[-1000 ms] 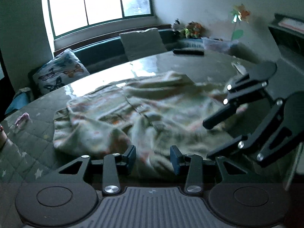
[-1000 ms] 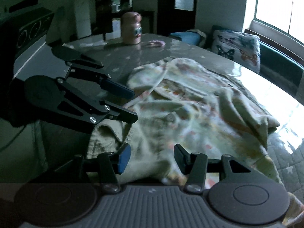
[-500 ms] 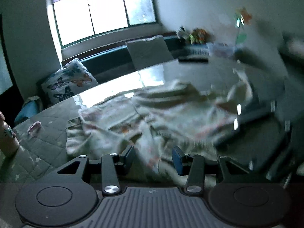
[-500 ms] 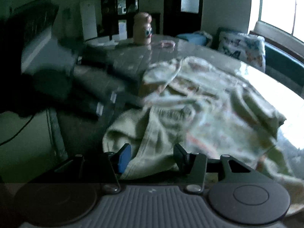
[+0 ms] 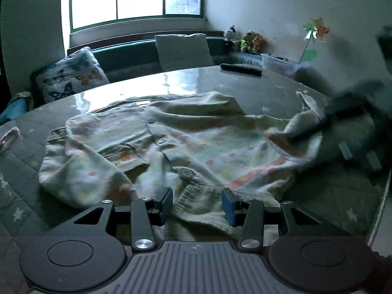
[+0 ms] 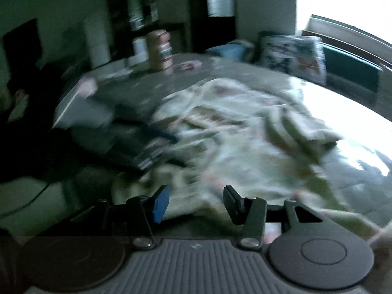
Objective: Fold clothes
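Ribbed knit hem of the cardigan (image 5: 203,203) lies between the left gripper (image 5: 197,202)'s parted jaws, unpinched; the right gripper (image 6: 194,202), blurred, also gapes over cloth. Beyond, the garment sprawls rumpled, buttons up, across the quilted table (image 5: 330,191). Likely still spreading it; next needs a firm edge grip

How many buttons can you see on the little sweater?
3 on the sweater: one button near the collar end, one in the middle, one nearest the left gripper. Folds may hide more.
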The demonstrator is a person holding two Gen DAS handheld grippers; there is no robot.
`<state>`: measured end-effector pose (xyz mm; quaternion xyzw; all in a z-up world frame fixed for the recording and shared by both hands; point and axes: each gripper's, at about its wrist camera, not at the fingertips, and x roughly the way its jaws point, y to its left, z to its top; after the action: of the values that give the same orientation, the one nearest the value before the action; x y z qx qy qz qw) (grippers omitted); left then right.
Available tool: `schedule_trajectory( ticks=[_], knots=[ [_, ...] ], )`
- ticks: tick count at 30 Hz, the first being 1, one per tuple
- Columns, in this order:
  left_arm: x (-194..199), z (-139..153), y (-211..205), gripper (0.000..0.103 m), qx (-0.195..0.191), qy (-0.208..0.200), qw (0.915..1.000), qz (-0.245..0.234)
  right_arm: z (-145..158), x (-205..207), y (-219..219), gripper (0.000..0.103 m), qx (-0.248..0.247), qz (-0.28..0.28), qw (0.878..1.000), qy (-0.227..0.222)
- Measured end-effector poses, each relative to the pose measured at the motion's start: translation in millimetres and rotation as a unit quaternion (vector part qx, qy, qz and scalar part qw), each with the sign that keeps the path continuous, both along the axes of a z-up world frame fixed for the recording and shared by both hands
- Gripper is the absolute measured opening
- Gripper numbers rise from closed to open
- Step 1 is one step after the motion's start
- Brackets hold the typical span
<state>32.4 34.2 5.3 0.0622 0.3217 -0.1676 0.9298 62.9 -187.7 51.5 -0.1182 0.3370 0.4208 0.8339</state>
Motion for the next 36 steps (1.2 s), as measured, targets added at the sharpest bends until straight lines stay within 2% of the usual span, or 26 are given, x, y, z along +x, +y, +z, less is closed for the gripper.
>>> schedule_trajectory(
  ticks=[5,9,12,16,21,25,27,28,29,31,33,36],
  knots=[
    [-4.6,-3.8,-6.3,0.047,0.008,-0.002,0.9998,-0.015,8.4,55.0,-15.6,0.05,0.024,-0.075,0.997,0.009],
    [-6.2,-6.4,-9.7,0.048,0.019,-0.005,0.9995,-0.023,5.3,108.4,-24.0,0.049,0.054,-0.137,0.989,0.036],
    [-5.4,-8.6,-9.9,0.05,0.024,-0.004,0.9994,-0.025,-4.9,151.7,-29.0,0.043,0.071,-0.186,0.978,0.061],
    [-3.7,-10.9,-7.8,0.053,0.022,0.0,0.9994,-0.026,-24.6,199.1,-35.5,0.042,0.077,-0.234,0.964,0.096],
    [-3.5,-11.4,-6.2,0.053,0.021,0.001,0.9993,-0.03,-46.4,238.4,-35.9,0.041,0.068,-0.276,0.952,0.109],
    [-2.5,-11.5,-6.3,0.054,0.021,0.002,0.9993,-0.033,-59.6,255.9,-33.4,0.03,0.066,-0.291,0.946,0.127],
    [-2.1,-11.9,-6.1,0.054,0.02,0.002,0.9992,-0.035,-60.5,257.5,-31.1,0.024,0.065,-0.291,0.946,0.125],
    [-2.0,-12.1,-5.9,0.055,0.02,0.002,0.9992,-0.036,-59.7,257.8,-29.2,0.013,0.062,-0.29,0.947,0.122],
    [-1.8,-12.3,-5.7,0.055,0.02,0.002,0.9991,-0.036,-59.1,258.1,-27.3,0.007,0.056,-0.29,0.948,0.117],
    [-1.8,-12.5,-5.2,0.055,0.02,0.002,0.9991,-0.038,-56.0,259.3,-23.6,0.003,0.046,-0.288,0.951,0.102],
    [-2.1,-12.9,-4.9,0.055,0.021,0.001,0.999,-0.04,-50.1,262.8,-19.3,0.003,0.037,-0.286,0.955,0.073],
    [-2.2,-13.3,-4.2,0.055,0.022,0.0,0.9988,-0.043,-46.0,273.2,-15.5,0.002,0.035,-0.289,0.955,0.055]
  ],
)
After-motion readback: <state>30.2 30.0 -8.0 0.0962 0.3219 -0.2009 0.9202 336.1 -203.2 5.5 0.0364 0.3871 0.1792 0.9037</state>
